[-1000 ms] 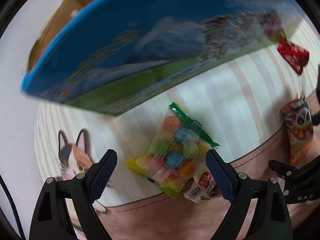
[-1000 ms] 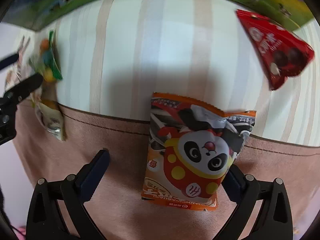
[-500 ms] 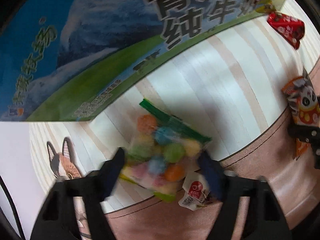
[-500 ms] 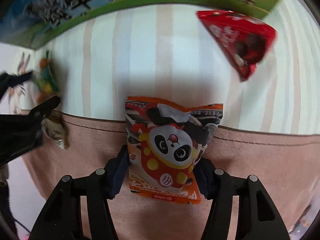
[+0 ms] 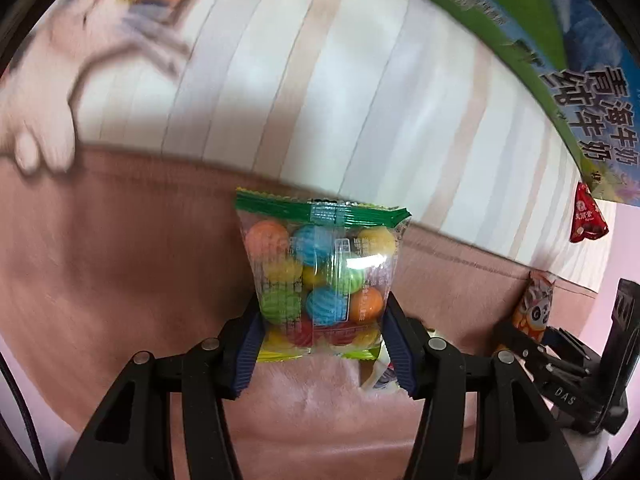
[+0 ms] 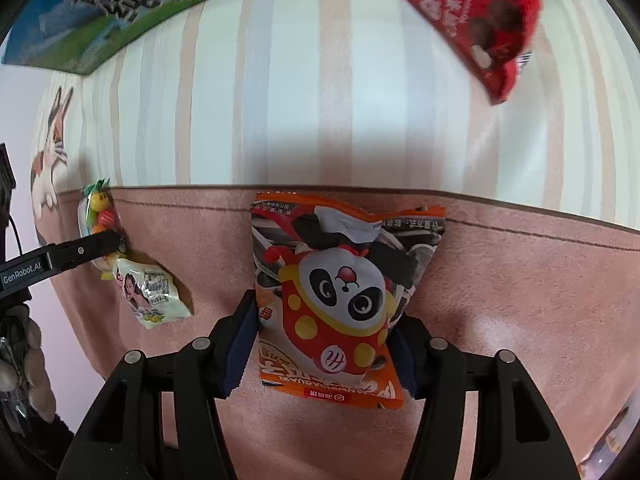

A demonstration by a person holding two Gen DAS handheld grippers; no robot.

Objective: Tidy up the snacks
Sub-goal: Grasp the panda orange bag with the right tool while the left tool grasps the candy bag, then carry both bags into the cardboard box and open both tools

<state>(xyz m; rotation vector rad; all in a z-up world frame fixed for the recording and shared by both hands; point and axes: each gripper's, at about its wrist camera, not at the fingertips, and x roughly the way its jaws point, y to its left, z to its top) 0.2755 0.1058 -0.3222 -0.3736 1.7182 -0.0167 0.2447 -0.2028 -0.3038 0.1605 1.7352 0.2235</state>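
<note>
On the pink cloth [image 6: 520, 300], left gripper [image 5: 322, 344] just closed onto the candy bag [image 5: 320, 272], right gripper [image 6: 324, 354] clamping the panda packet [image 6: 340, 300], red packet [image 6: 480, 28] far right.

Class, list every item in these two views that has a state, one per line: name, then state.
Left gripper: just closed, shut on candy bag.
Candy bag: sealed, gripped.
Right gripper: shut on panda packet.
Panda packet: sealed, gripped.
Red packet: sealed, lying loose.
Pale packet: lying loose.
</note>
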